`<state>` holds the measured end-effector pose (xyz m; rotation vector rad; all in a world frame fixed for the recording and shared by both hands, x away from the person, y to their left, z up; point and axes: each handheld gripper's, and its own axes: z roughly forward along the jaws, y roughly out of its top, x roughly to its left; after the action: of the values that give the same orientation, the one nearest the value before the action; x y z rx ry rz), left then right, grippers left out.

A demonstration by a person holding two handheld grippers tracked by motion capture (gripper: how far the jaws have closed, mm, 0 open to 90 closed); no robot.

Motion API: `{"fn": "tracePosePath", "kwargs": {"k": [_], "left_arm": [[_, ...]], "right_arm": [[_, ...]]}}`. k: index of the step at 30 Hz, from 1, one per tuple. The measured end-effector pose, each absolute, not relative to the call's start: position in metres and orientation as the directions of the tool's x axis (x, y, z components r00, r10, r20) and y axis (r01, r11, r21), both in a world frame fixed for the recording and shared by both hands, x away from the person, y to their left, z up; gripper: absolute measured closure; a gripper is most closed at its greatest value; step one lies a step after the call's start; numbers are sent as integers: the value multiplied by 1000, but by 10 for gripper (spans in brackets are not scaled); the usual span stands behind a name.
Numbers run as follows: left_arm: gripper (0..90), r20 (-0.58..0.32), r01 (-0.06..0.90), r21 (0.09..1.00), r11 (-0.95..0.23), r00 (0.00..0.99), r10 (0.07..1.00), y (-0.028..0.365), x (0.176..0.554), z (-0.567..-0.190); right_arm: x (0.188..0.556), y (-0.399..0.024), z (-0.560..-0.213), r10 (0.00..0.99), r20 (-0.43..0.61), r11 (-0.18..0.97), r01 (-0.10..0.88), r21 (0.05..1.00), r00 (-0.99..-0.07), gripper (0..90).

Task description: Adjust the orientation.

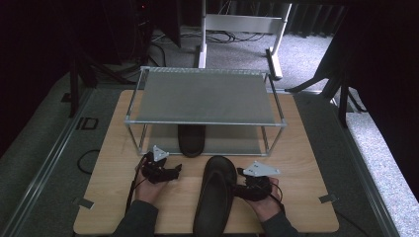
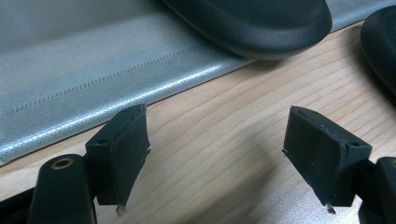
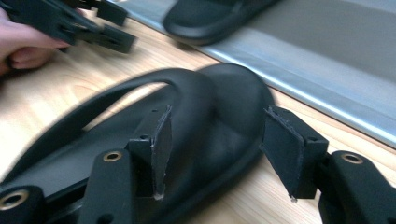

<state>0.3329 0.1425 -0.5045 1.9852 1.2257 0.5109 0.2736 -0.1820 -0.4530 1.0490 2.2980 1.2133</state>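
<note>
High view shows a wooden counter (image 1: 108,197) with a two-tier metal shoe rack (image 1: 205,96) standing on its far half, its shelves of grey mesh fabric. At the left, the person's left hand (image 1: 148,187) holds the left claw (image 1: 177,170) low over the counter, just near of the rack's left front leg. In the left gripper view its jaws stand wide apart with bare wood between them and nothing held; the edge of the rack's lower shelf (image 2: 93,79) runs across the far side, and the rounded end of a black slipper (image 2: 261,23) resting on that shelf juts over the edge.

Toward the middle in the high view, that first slipper (image 1: 191,139) lies on the lower shelf, under the top shelf, its near end sticking out toward the person. Just near of it and a little to the right, apart from the rack, a second black slipper (image 1: 215,195) lies lengthwise on the counter, reaching the counter's near edge.

At the right, the right hand (image 1: 264,200) brings the right claw (image 1: 236,187) against the right side of this second slipper. In the right gripper view the slipper (image 3: 205,126) is blurred; its right edge and part of its strap lie between the jaws, which stand about half open. The left pad (image 3: 156,144) sits over the footbed beside the strap, the right pad (image 3: 285,154) clear of the sole's outer edge, so the pads do not press on it. The left claw (image 3: 100,28) and its hand appear at the far left of that view.
</note>
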Motion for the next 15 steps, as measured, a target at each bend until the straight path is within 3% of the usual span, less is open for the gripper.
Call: {"fn": "tracePosePath", "kwargs": {"k": [15], "left_arm": [[227, -51, 589, 761, -272, 473, 880, 141, 333, -504]], "right_arm": [[295, -156, -473, 724, 109, 382, 528, 759, -681, 491]]}}
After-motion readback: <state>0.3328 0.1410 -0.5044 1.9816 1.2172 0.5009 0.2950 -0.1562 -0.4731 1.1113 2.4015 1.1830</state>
